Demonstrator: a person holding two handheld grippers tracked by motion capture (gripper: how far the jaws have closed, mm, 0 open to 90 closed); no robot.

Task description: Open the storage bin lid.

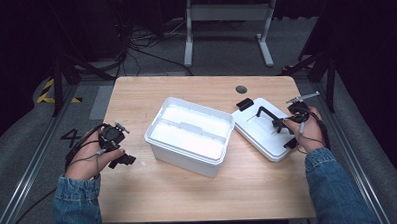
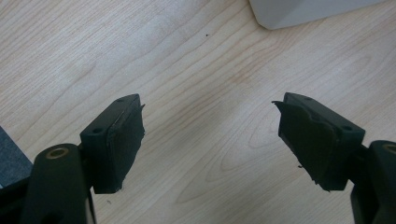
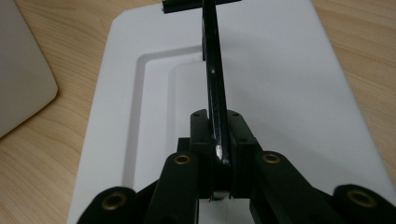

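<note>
White box (image 1: 190, 135) sits mid-table (image 1: 199, 189), open, with a white tray insert inside; I see nothing else in it. Its lid (image 1: 261, 132) lies flat just right of it. My right gripper (image 1: 282, 123) pinches the lid's black handle (image 3: 215, 88); jaws pressed on it, clearest in the right gripper view. My left gripper (image 2: 210, 140) has jaws spread over bare wood, box corner (image 2: 299, 11) at top.
</note>
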